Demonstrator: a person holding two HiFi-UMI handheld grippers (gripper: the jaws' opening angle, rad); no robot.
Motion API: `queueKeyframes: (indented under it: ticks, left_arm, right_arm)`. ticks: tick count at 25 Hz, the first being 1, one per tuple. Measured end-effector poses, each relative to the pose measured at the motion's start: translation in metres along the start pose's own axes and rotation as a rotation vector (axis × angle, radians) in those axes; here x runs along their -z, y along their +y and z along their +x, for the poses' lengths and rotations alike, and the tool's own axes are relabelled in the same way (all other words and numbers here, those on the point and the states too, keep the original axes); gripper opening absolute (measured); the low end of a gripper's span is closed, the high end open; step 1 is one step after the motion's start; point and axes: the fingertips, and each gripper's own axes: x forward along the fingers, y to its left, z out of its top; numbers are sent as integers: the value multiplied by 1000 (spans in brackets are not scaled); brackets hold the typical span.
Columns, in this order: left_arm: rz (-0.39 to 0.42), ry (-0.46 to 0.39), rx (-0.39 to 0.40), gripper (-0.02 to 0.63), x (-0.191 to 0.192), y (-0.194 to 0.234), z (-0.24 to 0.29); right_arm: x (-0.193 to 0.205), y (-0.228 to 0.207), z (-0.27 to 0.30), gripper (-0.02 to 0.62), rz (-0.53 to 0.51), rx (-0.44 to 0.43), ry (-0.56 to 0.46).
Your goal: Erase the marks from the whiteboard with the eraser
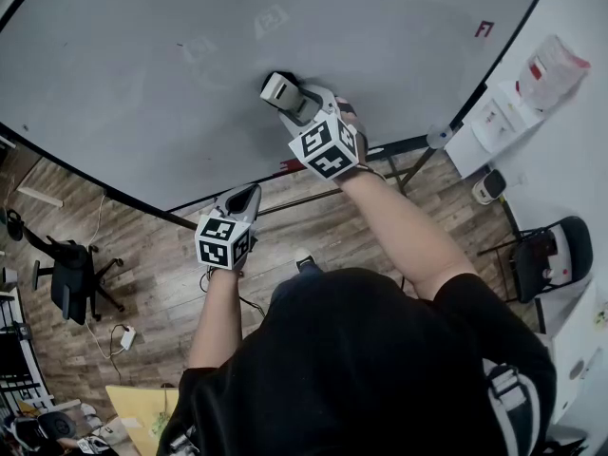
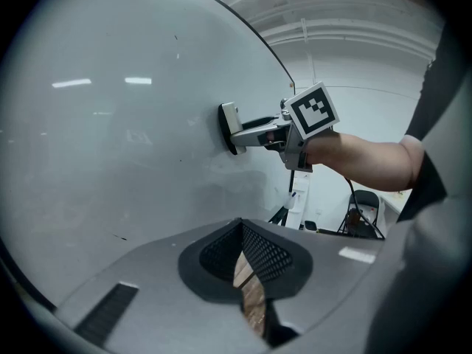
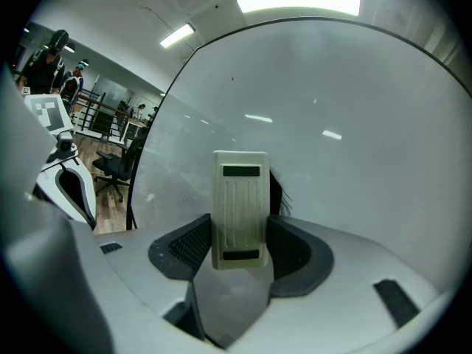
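Left claw (image 1: pixel 243 196) hangs clenched and empty below the lower edge of the whiteboard (image 1: pixel 142 74), off the board and well apart from the work. Up and to its right, the right claw (image 1: pixel 288 101) grips the eraser (image 1: pixel 277 87) by its two long sides, the felt face pressed flat against the board and the eraser's long axis running out along the jaws. From the right gripper view, a dark mark (image 3: pixel 283 192) peeks out just beside the eraser's right edge, touching or nearly touching it, so a short sweep to that claw's right looks to be what comes next; this is the nearer claw by far. Faint smudges (image 1: pixel 271 17), hard to make out, lie farther ahead of the claw. The left claw is out of that path. Beyond the right claw, past the board's edge, stand the board's legs (image 1: pixel 404 164) and a chair (image 1: pixel 551 255).
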Motion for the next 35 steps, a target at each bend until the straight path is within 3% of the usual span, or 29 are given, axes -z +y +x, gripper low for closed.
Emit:
queueKeyframes:
  ticks: [9, 35]
  left_arm:
    - [8, -10, 10, 11, -2, -9, -6]
    - [72, 30, 57, 11, -3, -67, 2]
  right_arm:
    - [6, 6, -18, 230, 10, 3, 5]
    - [63, -50, -106, 230, 122, 101, 38]
